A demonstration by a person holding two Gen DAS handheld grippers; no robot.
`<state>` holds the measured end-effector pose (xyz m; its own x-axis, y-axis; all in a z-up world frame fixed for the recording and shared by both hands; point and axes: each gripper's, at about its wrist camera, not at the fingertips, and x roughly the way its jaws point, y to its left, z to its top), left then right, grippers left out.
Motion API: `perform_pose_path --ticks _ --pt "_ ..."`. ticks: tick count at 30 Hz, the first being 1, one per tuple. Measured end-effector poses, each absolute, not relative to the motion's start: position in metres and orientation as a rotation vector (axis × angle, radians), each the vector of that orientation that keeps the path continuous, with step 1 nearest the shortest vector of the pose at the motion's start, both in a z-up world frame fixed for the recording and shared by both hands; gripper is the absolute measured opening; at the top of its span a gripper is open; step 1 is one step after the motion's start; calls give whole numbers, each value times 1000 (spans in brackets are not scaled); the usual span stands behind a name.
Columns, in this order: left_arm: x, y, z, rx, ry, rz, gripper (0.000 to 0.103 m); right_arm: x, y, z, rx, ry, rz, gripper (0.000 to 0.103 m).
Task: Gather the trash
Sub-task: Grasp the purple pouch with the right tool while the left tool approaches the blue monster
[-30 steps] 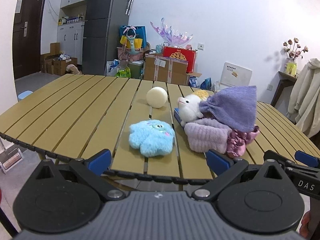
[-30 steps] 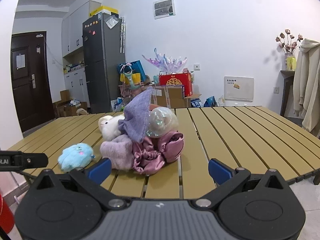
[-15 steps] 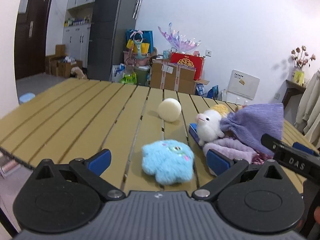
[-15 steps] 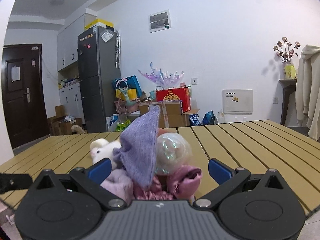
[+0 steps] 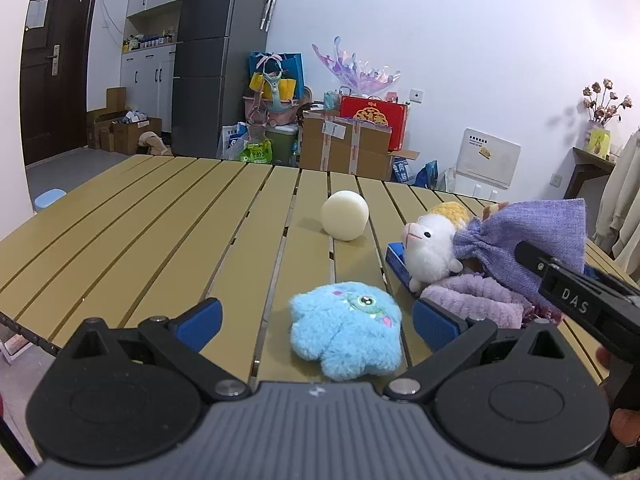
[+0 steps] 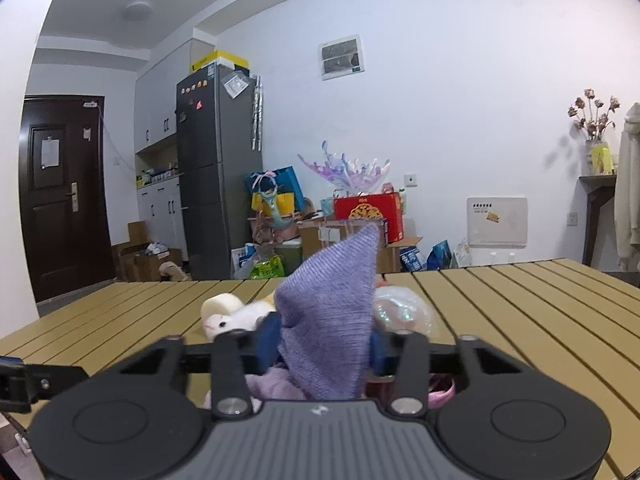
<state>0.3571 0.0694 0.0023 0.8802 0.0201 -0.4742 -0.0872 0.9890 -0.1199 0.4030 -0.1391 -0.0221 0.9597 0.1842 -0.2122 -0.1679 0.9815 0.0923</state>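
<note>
Left wrist view: left gripper (image 5: 316, 318) low over the near edge of the slatted wooden table (image 5: 160, 216), jaws spread wide, nothing pressed between the blue pads. Blue plush toy (image 5: 346, 330) lies on the slats between the two fingers, nearer the right one, not touched by either. Far of it, a cream ball (image 5: 345, 215) sits alone on a middle slat. To the right, a heap of soft things: white plush lamb (image 5: 430, 246) on a blue flat box (image 5: 398, 260), a purple drawstring pouch (image 5: 528, 236) tied at the neck just behind the lamb, a lilac fluffy cloth (image 5: 476, 300) beneath. The right gripper's black finger crosses the right edge of the view in front of the pouch. Right wrist view: right gripper (image 6: 324, 346) level at the heap, jaws closing, the purple drawstring pouch (image 6: 330, 328) standing as a peak between the blue pads, which appear to meet its sides. White lamb (image 6: 236, 320) just left of the pouch, a shiny clear ball (image 6: 400, 314) just right of it, lilac cloth (image 6: 272, 388) and pink satin fabric (image 6: 440, 392) below the fingers. Table slats (image 6: 540, 312) run bare to the right. Part of the left gripper shows at the lower left edge. Grey fridge (image 6: 216, 176) and cardboard boxes against the far wall.
</note>
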Motion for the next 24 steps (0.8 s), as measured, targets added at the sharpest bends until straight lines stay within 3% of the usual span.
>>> perform_pose_path --ticks 2,24 --pt "357 69 2 -138 498 71 103 403 -138 -23 74 231 214 7" --pt "369 78 -6 -149 535 92 103 372 -169 -11 189 77 199 3"
